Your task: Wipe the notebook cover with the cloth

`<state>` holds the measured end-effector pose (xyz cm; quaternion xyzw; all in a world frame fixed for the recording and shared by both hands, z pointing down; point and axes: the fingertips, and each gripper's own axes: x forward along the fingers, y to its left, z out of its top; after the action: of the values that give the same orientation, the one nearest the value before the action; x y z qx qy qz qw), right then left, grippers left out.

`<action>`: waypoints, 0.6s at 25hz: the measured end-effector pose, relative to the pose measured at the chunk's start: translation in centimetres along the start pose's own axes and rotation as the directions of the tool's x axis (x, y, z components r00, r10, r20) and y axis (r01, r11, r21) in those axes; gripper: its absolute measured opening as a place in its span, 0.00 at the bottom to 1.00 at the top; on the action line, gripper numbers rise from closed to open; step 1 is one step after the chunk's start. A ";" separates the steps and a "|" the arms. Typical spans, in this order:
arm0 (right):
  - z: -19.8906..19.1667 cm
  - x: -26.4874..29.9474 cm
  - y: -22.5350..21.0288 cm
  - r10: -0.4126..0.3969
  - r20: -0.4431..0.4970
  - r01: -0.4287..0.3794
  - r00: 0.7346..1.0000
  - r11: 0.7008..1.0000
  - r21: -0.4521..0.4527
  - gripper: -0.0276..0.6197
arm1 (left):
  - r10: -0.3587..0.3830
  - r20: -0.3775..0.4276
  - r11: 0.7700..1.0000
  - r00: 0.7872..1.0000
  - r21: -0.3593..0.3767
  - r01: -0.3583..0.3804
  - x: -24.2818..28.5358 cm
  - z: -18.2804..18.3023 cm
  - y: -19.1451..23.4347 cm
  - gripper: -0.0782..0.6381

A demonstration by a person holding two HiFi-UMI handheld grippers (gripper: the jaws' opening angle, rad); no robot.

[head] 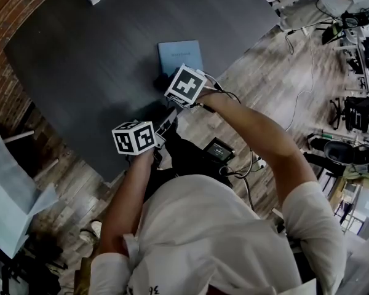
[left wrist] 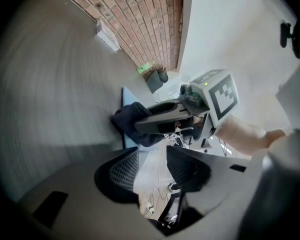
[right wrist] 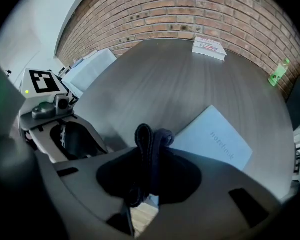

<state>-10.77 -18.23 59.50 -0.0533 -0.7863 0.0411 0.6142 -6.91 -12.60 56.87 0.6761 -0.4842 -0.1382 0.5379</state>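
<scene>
Dark table (head: pixel 80 72): notebook (head: pixel 179 55), printed box (right wrist: pixel 209 48) at far edge; right hand-held gripper (right wrist: pixel 150 160) pinches cloth (right wrist: pixel 153 138); left hand-held gripper (left wrist: pixel 152 159) spread, empty.

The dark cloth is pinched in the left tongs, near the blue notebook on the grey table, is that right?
No. The dark cloth is pinched in the right tongs, not the left, as the right gripper view shows; the left tongs stand open and empty. It is indeed near the blue notebook on the grey table.

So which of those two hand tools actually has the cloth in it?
The right tool, the one nearer the blue notebook: its jaws are clamped on the dark cloth. The left tool stands open with nothing in it.
</scene>
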 end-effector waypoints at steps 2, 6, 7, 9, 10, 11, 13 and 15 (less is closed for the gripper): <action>-0.3 0.1 0.9 0.005 0.004 -0.005 1.000 1.000 0.007 0.20 | -0.006 0.019 1.000 1.000 0.002 0.006 -1.2 0.1 0.0 0.36; -0.7 0.2 2.1 0.015 0.010 -0.016 1.000 1.000 0.015 0.20 | -0.014 0.047 1.000 0.999 0.013 0.013 -2.8 0.9 -0.1 0.36; -0.9 0.2 2.2 0.020 0.011 -0.020 1.000 1.000 0.019 0.20 | -0.016 0.051 1.000 0.999 0.016 0.015 -2.9 1.1 -0.2 0.36; -1.4 0.2 2.5 0.030 0.011 -0.030 0.999 0.999 0.026 0.20 | -0.017 0.059 1.000 0.998 0.022 0.016 -3.2 1.6 -0.3 0.36; -1.7 0.3 2.7 0.036 0.011 -0.036 0.999 0.999 0.029 0.20 | -0.016 0.063 1.000 0.998 0.024 0.015 -3.3 1.8 -0.4 0.36; -1.9 0.3 2.9 0.041 0.012 -0.041 0.999 0.999 0.032 0.20 | -0.016 0.068 1.000 0.998 0.025 0.014 -3.5 2.0 -0.4 0.35; -2.3 0.2 3.4 0.050 0.017 -0.051 0.999 0.998 0.041 0.20 | -0.015 0.078 1.000 0.997 0.026 0.013 -3.8 2.3 -0.5 0.35; -2.6 0.2 3.9 0.060 0.020 -0.061 0.998 0.997 0.052 0.20 | -0.015 0.086 1.000 0.996 0.028 0.013 -4.2 2.6 -0.5 0.35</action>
<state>-8.11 -14.32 59.79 -0.0607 -0.7885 0.0808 0.6066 -10.51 -10.78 54.04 0.6803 -0.5041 -0.1643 0.5060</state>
